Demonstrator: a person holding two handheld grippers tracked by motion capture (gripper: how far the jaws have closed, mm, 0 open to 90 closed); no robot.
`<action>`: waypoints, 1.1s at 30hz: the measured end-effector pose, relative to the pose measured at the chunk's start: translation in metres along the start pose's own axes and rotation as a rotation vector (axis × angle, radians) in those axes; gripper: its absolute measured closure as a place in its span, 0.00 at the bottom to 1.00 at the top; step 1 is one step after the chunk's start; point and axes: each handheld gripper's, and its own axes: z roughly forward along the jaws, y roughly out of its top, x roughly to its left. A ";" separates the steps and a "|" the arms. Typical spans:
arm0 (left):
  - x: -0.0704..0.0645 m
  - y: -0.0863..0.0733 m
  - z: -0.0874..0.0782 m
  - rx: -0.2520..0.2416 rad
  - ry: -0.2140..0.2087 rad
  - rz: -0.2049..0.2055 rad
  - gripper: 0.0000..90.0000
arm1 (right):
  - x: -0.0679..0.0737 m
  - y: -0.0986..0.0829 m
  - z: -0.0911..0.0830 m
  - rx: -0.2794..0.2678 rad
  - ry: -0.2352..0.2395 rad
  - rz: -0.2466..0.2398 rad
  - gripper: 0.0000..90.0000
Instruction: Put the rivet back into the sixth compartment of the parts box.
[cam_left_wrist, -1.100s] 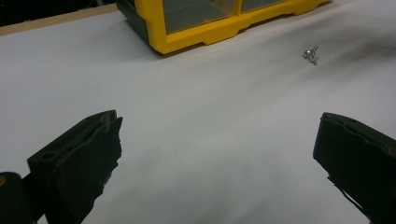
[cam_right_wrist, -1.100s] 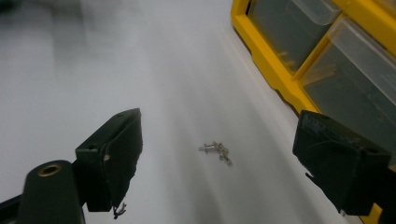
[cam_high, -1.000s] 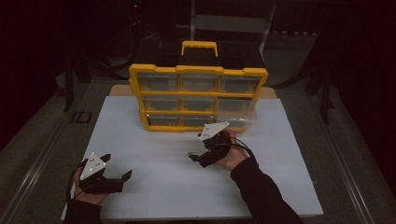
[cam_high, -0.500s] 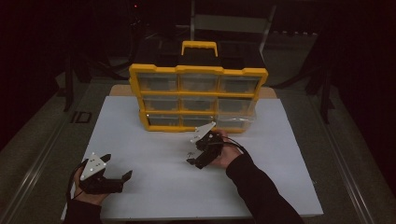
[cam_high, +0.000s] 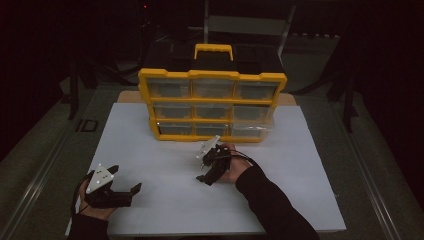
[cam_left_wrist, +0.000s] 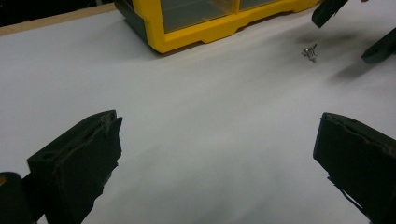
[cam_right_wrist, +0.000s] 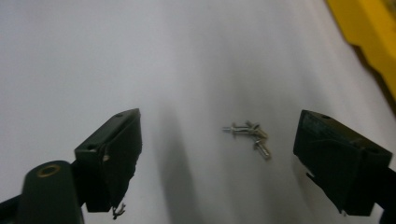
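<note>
Right claw (cam_right_wrist: 219, 154) has dropped over screws (cam_right_wrist: 247, 135), organizer (cam_high: 212, 105) beyond.

We think this is a workshop or a test room. We see a big white board (cam_high: 300, 200) lying flat on a table, like a place made for careful work. On it stands a yellow box (cam_high: 212, 106) with a handle and lots of little clear drawers, the kind that keeps small parts. A few tiny metal screws (cam_right_wrist: 250, 134) lie on the white board. All around the table it is very dark, with black stands (cam_high: 75, 85) and a chair (cam_high: 247, 25) behind.
</note>
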 end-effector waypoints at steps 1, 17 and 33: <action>0.000 0.000 0.000 0.000 0.000 0.000 0.02 | 0.000 0.000 0.003 0.004 0.004 -0.005 0.20; 0.000 0.000 0.000 0.003 0.000 0.002 0.02 | -0.004 0.001 0.014 0.030 0.017 -0.007 0.53; 0.000 0.000 0.000 0.003 0.000 0.001 0.02 | -0.007 0.002 0.019 0.077 0.041 0.020 0.82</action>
